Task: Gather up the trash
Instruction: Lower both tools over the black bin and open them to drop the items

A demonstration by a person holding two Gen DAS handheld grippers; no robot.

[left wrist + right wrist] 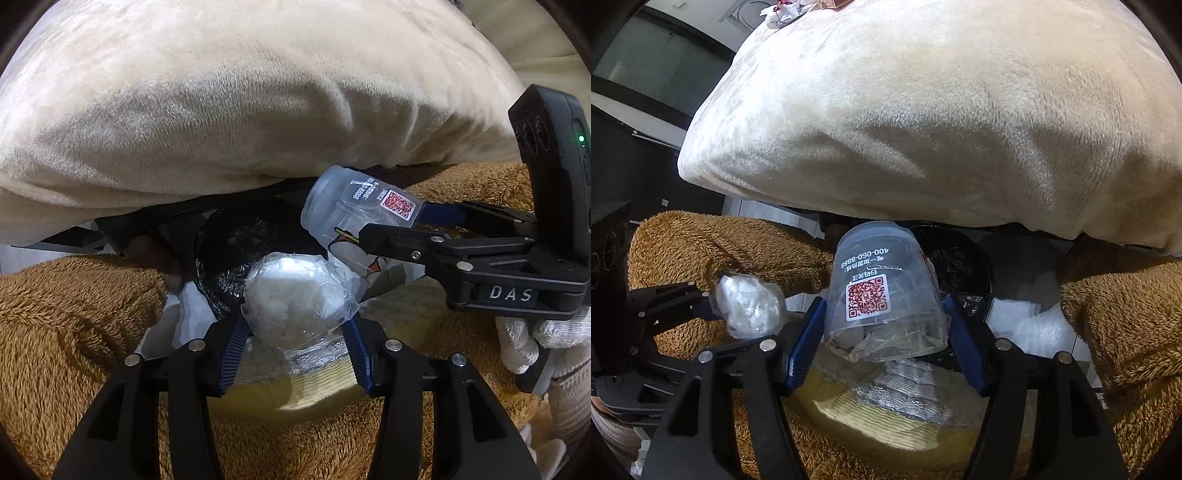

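Note:
My left gripper [295,325] is shut on a crumpled clear plastic bag with white stuff inside [295,302]; the bag also shows in the right wrist view [750,306]. My right gripper [882,332] is shut on a clear plastic cup with a red QR label [879,291], held upside down; the cup shows in the left wrist view [354,210] with the right gripper [406,229] behind it. Both are held above a bin lined with a black bag [236,251], which also shows in the right wrist view [960,269].
A large cream pillow [240,103] hangs over the bin. A brown fuzzy blanket [66,314] lies on both sides. A yellow ribbed mat [886,417] with a silvery wrapper [908,387] lies below the grippers. White paper [1027,321] lies right of the bin.

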